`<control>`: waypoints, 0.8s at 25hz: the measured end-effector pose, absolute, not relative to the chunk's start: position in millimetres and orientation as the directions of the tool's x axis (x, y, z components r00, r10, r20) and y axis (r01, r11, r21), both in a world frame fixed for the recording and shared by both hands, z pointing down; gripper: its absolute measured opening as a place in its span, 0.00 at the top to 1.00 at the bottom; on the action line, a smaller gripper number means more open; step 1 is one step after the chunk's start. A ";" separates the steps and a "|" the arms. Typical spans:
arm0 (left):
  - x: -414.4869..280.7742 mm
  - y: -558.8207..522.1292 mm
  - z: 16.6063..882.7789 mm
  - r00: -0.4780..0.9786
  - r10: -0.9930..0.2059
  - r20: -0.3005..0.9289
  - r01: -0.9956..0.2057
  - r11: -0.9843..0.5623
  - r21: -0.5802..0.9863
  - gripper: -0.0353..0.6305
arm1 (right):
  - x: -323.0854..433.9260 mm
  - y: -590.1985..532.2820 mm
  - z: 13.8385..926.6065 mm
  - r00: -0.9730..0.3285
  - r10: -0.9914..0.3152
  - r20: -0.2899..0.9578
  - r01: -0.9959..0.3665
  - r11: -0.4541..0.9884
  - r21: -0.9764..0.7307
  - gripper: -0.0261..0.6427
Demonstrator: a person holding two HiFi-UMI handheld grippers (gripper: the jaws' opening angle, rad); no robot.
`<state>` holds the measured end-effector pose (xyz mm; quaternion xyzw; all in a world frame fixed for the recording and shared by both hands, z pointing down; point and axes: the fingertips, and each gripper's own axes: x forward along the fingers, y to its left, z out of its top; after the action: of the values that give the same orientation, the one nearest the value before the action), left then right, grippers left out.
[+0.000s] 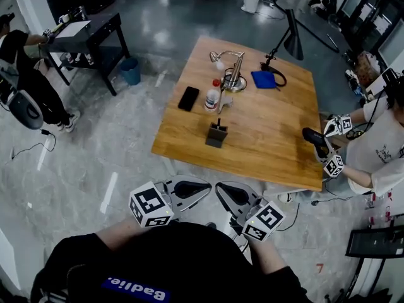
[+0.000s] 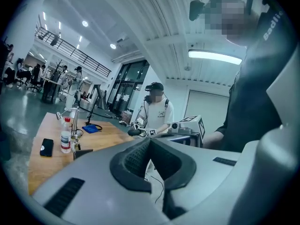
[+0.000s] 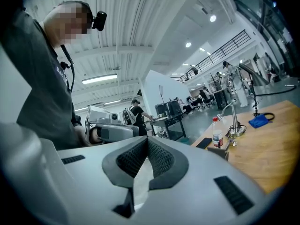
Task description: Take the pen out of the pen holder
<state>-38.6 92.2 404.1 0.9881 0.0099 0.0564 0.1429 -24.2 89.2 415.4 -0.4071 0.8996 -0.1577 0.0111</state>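
Pen [image 1: 219, 123] stands upright in pen holder [image 1: 216, 136], mid-frame, well above left gripper [image 1: 207, 189] and right gripper [image 1: 219, 189]; both pressed together, empty, about equally near.

Bright, even indoor light falls from a long white ceiling strip lamp [image 2: 215, 56] high above the dark ribbed fingers [image 2: 133, 158]. Pale glare patches sit on the glossy grey floor [image 1: 158, 36] far beyond them. Fisheye bending and dark corners ring both gripper views. The fingers, close to the lens, look soft.

The wooden table [image 1: 271, 137] bears a pen holder [image 1: 216, 135], bottle [image 1: 213, 96], phone [image 1: 188, 98], lamp [image 1: 235, 81] and blue cloth [image 1: 263, 79].
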 end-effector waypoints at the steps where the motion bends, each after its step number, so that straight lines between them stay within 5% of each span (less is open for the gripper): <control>1: -40.7 89.5 404.6 0.993 0.039 0.109 0.007 -0.958 0.285 0.95 | -25.6 86.3 414.6 -0.664 -0.740 0.112 -0.734 0.614 -0.290 0.95; 12: -42.9 54.0 415.1 0.989 0.084 0.118 0.051 -0.963 0.264 0.95 | -15.1 43.2 418.4 -0.606 -0.787 0.115 -0.778 0.557 -0.290 0.95; 20: 12.7 -2.8 423.6 0.987 -0.010 0.162 -0.052 -0.965 0.256 0.95 | 49.4 -10.7 430.6 -0.663 -0.738 0.121 -0.734 0.611 -0.297 0.95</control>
<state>12.7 -2.8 423.6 0.9880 -0.0156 0.0800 0.1310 49.4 -10.7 430.6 -0.4102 0.8974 -0.1623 0.0069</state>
